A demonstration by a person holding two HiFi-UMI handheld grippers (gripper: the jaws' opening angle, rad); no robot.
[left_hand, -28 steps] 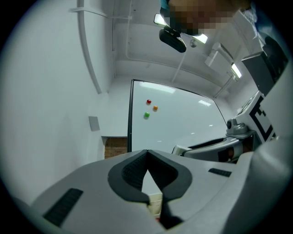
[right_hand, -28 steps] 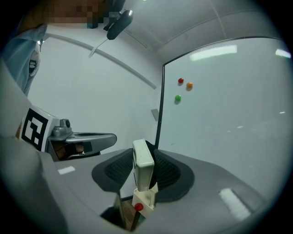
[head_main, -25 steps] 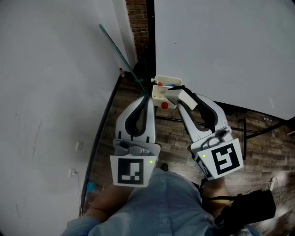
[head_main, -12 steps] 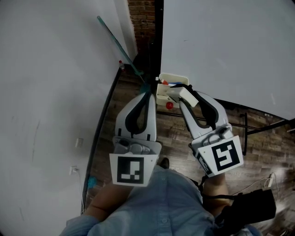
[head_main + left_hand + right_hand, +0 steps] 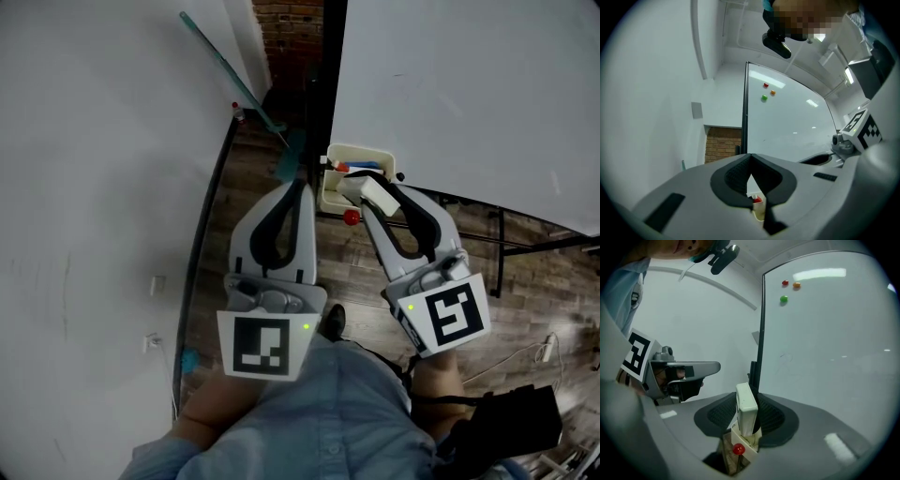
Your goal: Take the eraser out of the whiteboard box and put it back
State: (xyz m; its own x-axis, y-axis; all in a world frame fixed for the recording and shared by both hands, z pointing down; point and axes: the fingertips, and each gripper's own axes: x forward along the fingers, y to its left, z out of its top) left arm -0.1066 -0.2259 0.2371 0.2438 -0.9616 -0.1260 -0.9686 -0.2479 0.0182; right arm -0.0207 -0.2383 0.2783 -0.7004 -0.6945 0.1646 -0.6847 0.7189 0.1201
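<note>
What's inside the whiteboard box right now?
Red and blue marker-like tips show inside the box; the eraser, held by the right gripper, covers the rest.

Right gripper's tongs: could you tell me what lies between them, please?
The white eraser, clamped upright over the whiteboard box, as the right gripper view shows.

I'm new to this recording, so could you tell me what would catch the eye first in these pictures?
The right gripper grips a white eraser between its jaws, directly over the cream whiteboard box at the whiteboard's edge. Beside it is the left gripper, jaws together and empty. Higher on the board are three small coloured magnets.
</note>
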